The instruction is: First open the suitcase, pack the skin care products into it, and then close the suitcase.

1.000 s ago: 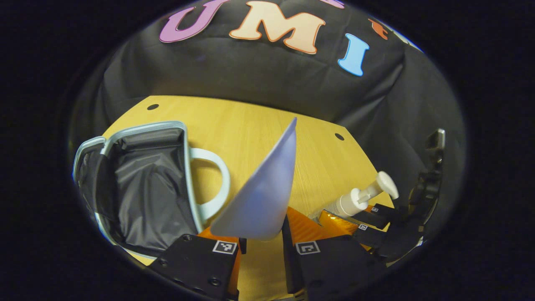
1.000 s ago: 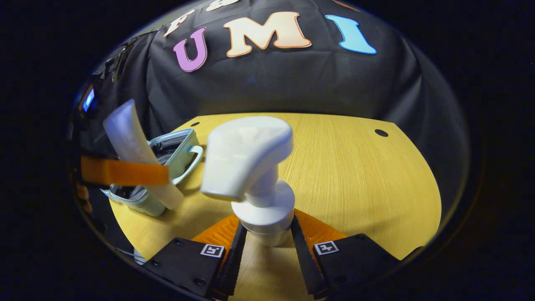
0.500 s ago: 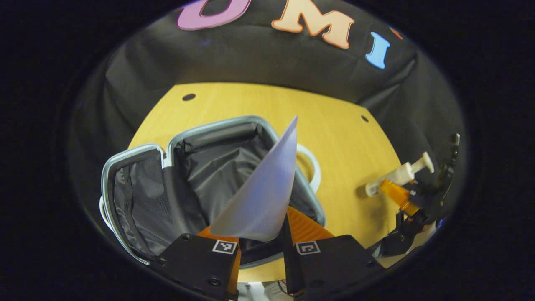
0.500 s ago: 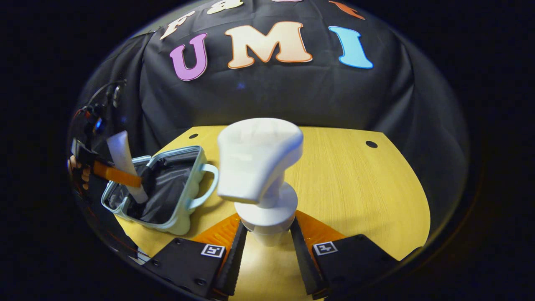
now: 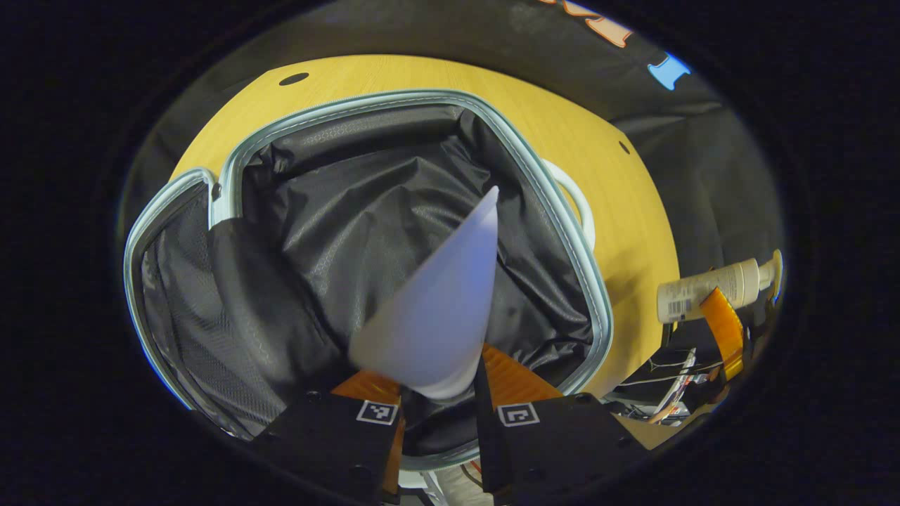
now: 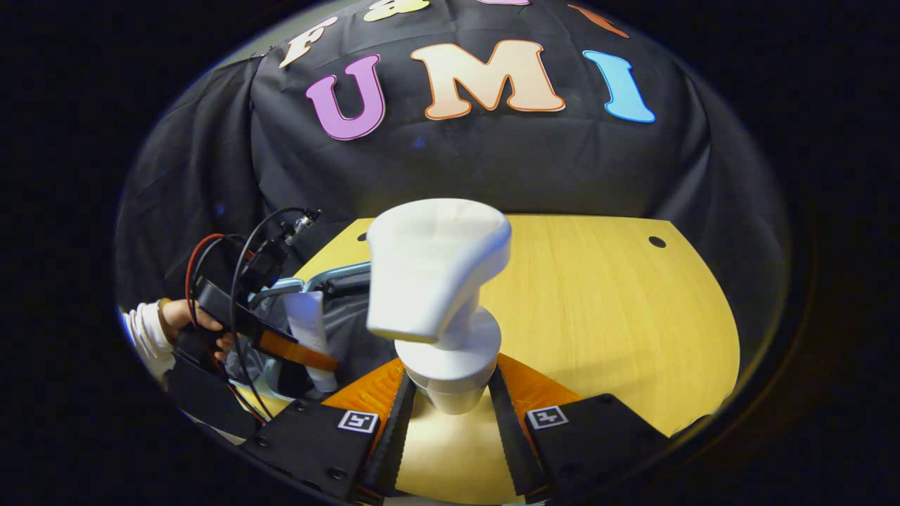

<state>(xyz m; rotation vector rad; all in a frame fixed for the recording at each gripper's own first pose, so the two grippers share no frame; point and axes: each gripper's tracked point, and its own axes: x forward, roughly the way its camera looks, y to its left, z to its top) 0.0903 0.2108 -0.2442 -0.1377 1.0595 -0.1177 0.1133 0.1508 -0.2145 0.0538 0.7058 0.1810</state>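
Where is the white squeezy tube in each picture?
Left gripper view: the tube is in the bottom middle, pinched between this hand-held gripper's fingers, above the open suitcase.
Right gripper view: the tube is low on the left, small, held by the other hand-held gripper over the suitcase.
Shared landmark: the pump bottle, far right in the left gripper view, big in the middle of the right gripper view.

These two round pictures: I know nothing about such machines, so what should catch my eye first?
First, the pale tube, pinched in the left gripper and poised over the black lining of the open suitcase on the wooden table. Next, in the right gripper view, the big white pump bottle clamped in the right gripper above the table. To its left, a person's hand holds the other gripper at the suitcase.
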